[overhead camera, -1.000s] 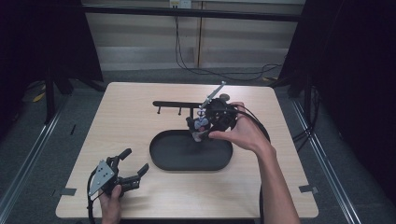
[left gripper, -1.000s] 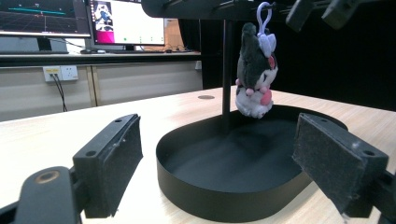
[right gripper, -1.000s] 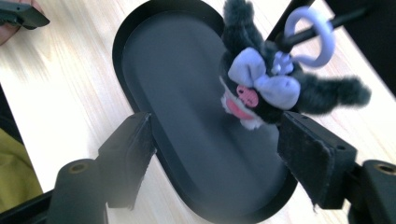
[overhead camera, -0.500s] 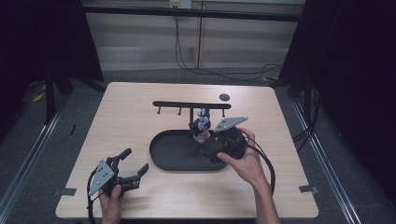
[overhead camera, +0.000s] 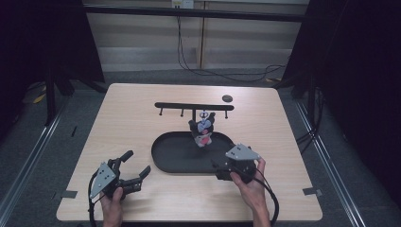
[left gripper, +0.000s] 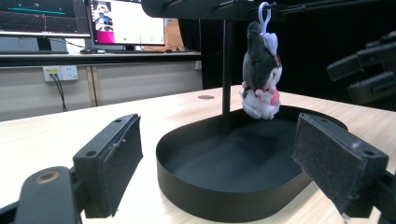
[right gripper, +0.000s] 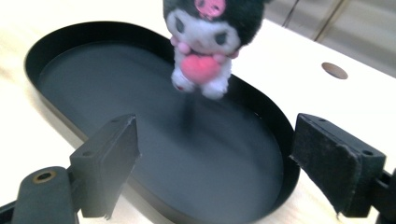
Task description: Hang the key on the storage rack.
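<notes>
A black-and-white plush toy (overhead camera: 203, 130) with a pink heart hangs by its loop from a hook of the black T-shaped rack (overhead camera: 194, 106), over the black oval tray (overhead camera: 163, 156). My right gripper (overhead camera: 221, 163) is low at the tray's near right rim and points at the plush (right gripper: 205, 32). Its jaws have just been opening and stand open with nothing between them. My left gripper (overhead camera: 137, 162) rests open on the table's near left, facing the tray wall (left gripper: 224, 205) and the plush (left gripper: 261, 79), its pads bare.
A small dark round spot (overhead camera: 227, 98) lies on the table behind the rack's right end. The rack's pole (left gripper: 228, 70) stands in the tray. Monitors (left gripper: 126, 21) and a wall socket sit beyond the table. Dark frames flank the table.
My right gripper has come away from the plush at the rack, moving down and toward the near edge, to the tray's right rim. The plush stays hanging. The left gripper has not moved.
</notes>
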A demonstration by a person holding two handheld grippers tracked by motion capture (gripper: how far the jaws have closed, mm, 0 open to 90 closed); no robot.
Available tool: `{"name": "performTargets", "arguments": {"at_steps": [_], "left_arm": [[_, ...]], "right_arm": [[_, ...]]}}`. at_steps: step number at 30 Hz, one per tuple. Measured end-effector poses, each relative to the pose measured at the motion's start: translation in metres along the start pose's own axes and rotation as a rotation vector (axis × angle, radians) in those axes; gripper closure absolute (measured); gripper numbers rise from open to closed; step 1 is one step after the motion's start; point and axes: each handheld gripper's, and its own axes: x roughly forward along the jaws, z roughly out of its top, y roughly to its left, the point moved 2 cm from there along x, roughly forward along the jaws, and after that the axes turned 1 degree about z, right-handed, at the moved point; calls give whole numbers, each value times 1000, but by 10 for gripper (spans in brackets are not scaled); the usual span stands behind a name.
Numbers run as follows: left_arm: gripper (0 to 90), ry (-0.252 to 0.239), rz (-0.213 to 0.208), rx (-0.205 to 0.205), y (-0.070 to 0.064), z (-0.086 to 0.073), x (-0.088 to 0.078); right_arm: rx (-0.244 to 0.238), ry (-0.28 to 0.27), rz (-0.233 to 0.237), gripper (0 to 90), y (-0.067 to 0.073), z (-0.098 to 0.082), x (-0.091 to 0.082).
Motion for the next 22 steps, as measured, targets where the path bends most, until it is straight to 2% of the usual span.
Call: {"name": "performTargets", "arguments": {"at_steps": [1,2,3,4,8,10,11,13,14,15,17,19,22], "left_arm": [[154,0,0,0,0,0,0],[154,0,0,0,0,0,0],[154,0,0,0,0,0,0],[154,0,0,0,0,0,0],[154,0,0,0,0,0,0],[154,-1,1,0,0,0,0],[154,-1,1,-1,0,0,0],[154,-2,1,0,0,0,0],[154,-2,1,0,0,0,0],[154,-1,1,0,0,0,0],[153,0,1,0,0,0,0],[151,-1,12,-4,0,0,0],[151,0,13,-5,0,0,0]], "right_arm": [[28,-43,-17,138,2,-11,-1],[28,-43,-17,138,2,-11,-1],[43,-95,-53,143,4,-21,0],[57,-124,-62,144,4,-26,1],[78,-209,-67,139,10,-42,4],[100,-269,-94,146,11,-47,5],[119,-291,-85,144,11,-48,5],[133,-355,-106,143,11,-49,3],[133,-355,-106,143,11,-49,3],[141,-381,-98,140,11,-51,1],[172,-448,-111,139,10,-54,-4],[219,-508,-99,135,6,-59,-9],[202,-494,-91,139,7,-58,-8]]}}
